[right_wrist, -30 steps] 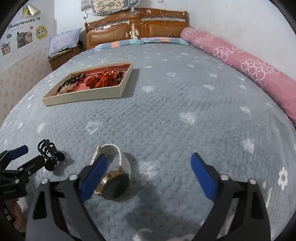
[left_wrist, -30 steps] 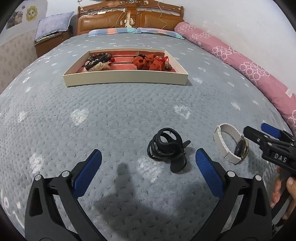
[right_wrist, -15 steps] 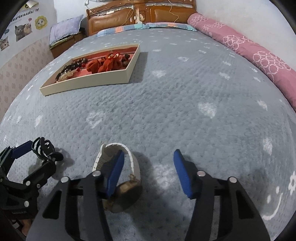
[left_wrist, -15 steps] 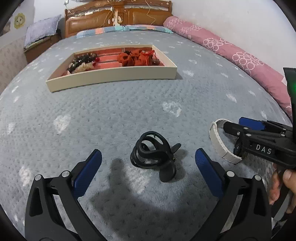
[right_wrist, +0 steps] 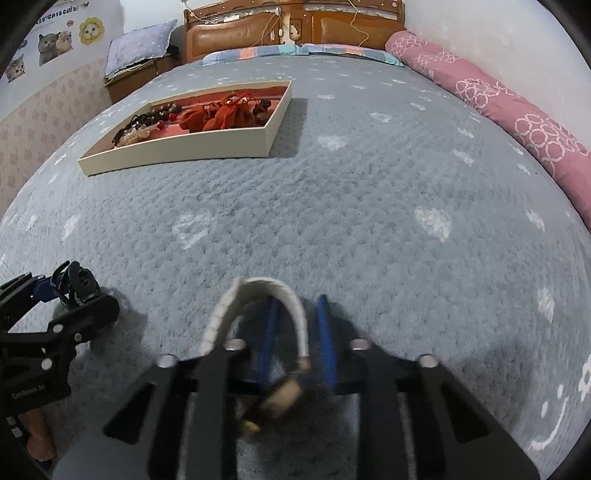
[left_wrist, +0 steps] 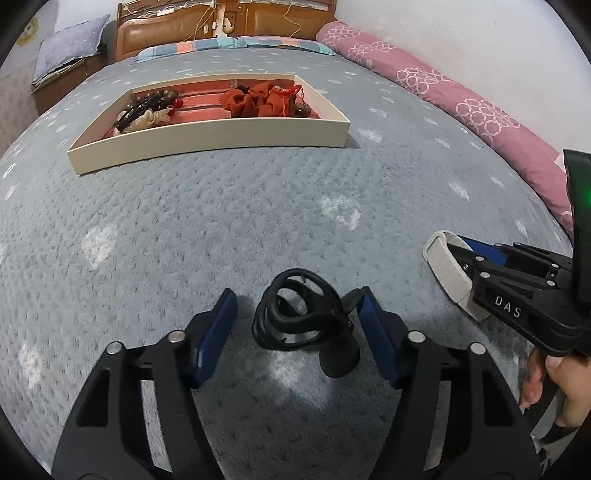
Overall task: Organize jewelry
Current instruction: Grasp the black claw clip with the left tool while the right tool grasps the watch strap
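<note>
black hair clip (left_wrist: 306, 317) sits between open left tongs (left_wrist: 295, 325); right tongs (right_wrist: 295, 339) straddle the watch (right_wrist: 258, 317) strap, not yet closed.

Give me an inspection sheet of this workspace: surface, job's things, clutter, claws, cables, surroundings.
Surface: grey blanket on a bed.
Job's things: watch, black hair clip, both on the blanket; cream tray holding beads and red pouches.
Clutter: nothing seen.
Claws: left claw open around the clip, right pad touching or nearly so; right claw nearly shut, straddling one side of the watch band.
Cables: cords hang on the headboard.
Surroundings: pink quilt, cat stickers, nightstand.
</note>
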The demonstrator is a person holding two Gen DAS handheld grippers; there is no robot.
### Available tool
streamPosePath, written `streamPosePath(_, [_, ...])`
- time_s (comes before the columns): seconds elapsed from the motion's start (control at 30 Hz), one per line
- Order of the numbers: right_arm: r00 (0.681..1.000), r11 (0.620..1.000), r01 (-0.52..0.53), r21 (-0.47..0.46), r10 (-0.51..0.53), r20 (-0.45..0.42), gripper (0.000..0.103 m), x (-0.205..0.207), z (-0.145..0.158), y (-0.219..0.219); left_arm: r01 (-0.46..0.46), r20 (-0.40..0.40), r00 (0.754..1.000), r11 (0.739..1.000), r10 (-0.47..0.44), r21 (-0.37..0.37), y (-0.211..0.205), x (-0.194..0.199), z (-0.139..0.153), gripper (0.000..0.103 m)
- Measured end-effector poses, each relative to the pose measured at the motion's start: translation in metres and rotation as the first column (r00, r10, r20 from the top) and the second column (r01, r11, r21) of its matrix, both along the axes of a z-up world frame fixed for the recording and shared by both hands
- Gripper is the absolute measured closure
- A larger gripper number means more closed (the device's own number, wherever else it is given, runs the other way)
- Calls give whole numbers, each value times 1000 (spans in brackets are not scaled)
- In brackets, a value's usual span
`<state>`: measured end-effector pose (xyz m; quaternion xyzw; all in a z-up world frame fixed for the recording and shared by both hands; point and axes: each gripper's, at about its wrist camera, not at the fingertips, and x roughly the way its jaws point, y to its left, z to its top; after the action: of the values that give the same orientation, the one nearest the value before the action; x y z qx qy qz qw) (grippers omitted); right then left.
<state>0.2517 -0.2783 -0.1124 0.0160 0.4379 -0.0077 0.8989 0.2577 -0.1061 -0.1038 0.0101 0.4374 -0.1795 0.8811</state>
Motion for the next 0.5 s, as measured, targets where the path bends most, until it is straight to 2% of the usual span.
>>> streamPosePath(0.03, [1000, 1000, -2, -3, 2, 4, 86, -1, 0, 1, 2, 0, 1000, 1000, -2, 3, 0, 0, 0, 47])
streamPosePath(0.2, [1000, 1000, -12, -15, 12, 20, 89, -2, 1, 4, 10, -2, 1000, 1000, -10, 1, 1, 1, 0, 55])
streamPosePath(0.27, [1000, 1000, -13, -13, 14, 27, 92, -2, 3, 3, 15, -2, 1000, 1000, -15, -2, 2, 2, 1, 55])
streamPosePath(0.5, [999, 1000, -18, -12, 18, 49, 93, 1, 10, 5, 6, 16, 1000, 1000, -6, -9, 11, 6, 8, 56])
